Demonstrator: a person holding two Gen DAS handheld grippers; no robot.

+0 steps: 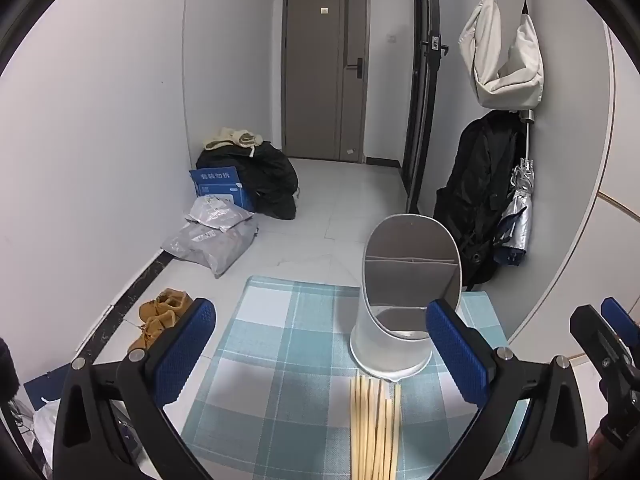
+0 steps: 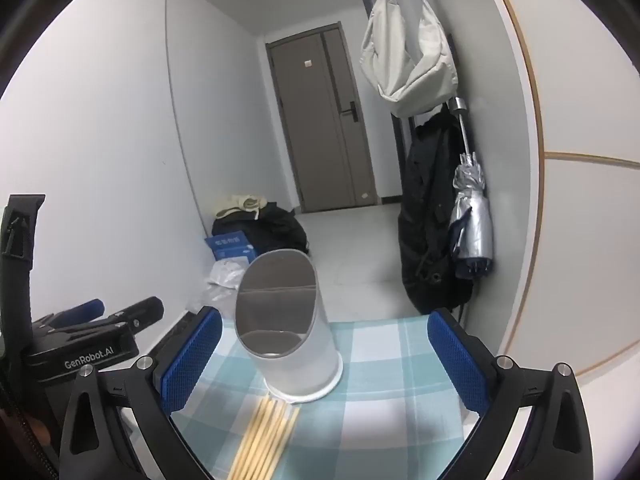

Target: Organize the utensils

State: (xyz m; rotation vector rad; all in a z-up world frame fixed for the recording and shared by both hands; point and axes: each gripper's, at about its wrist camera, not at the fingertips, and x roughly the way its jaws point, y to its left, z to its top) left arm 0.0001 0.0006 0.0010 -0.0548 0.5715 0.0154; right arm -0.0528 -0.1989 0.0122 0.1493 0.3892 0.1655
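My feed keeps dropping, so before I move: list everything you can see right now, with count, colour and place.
chopsticks: a bundle, pale wood, lying on the cloth just before the holder
utensil holder: one, frosted white with grey inside, upright on the cloth
checked cloth: one, teal and white, covering the tabletop
shoes: one pair, tan, floor at left
parcels: two, grey, by the left wall
box: one, blue, behind the parcels
dark bag: one, black, left corner
shoulder bag: one, cream, hanging right
backpack: one, black, below it
umbrella: one, silver, beside the backpack
door: one, grey-brown, far end
left gripper: jaws open, empty
right gripper: jaws open, empty
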